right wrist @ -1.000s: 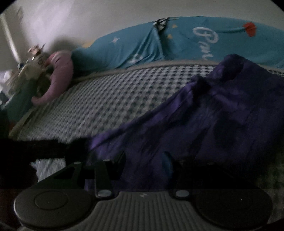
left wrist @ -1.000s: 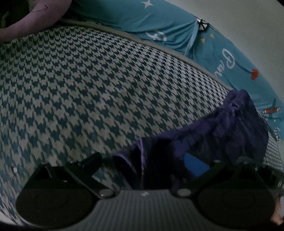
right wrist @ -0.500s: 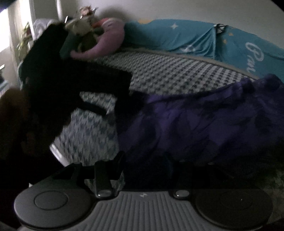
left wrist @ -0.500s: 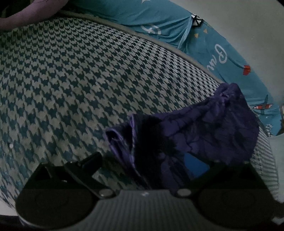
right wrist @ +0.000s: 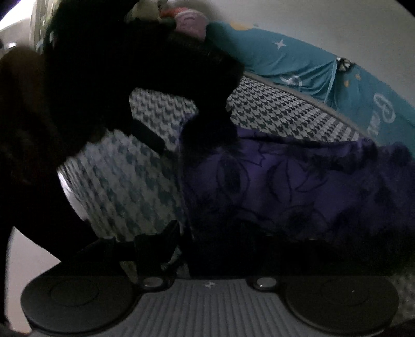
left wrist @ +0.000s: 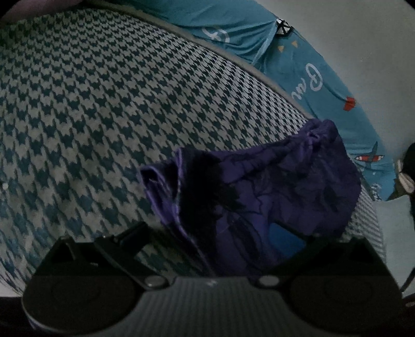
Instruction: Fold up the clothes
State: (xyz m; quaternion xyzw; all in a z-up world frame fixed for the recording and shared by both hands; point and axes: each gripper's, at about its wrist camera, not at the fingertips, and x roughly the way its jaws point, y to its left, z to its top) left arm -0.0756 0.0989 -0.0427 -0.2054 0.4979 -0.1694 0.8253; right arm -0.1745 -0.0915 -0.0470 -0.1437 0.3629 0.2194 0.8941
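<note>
Counted one purple garment (left wrist: pixel 272 181), thin and limp, printed with darker flower outlines. Found it lying rumpled on the single bedsheet (left wrist: pixel 103 103), a flat cloth in a small teal-and-grey houndstooth check. Saw its near-left edge rolled into a soft ridge and its far end bunched into gathers.

Counted two grippers, each with a ribbed grey body and two round black housings. Found the left gripper (left wrist: pixel 210 233) spread wide, with the garment's near edge lying loose in the gap. Saw bare sheet between the cloth and its left finger (left wrist: pixel 129 238), and cloth draped against its blue-padded right finger (left wrist: pixel 285 241). Noted no pinch on the fabric.

Made out only one finger (right wrist: pixel 158 246) of the right gripper (right wrist: pixel 207 233), at the garment's edge. Lost the other in shadow under the cloth (too dark there), so could not tell whether that claw gripped or stood clear.

Counted one teal cover (left wrist: pixel 324 85) heaped along the pale wall (left wrist: pixel 363 39), soft and creased, with white script, stars and a red plane. Spotted one black clip (left wrist: pixel 282 26) pinching it. Noted one lilac plush shape (right wrist: pixel 189 23) in the right view, and one dark blurred mass (right wrist: pixel 103 77) beside it, not identifiable.
</note>
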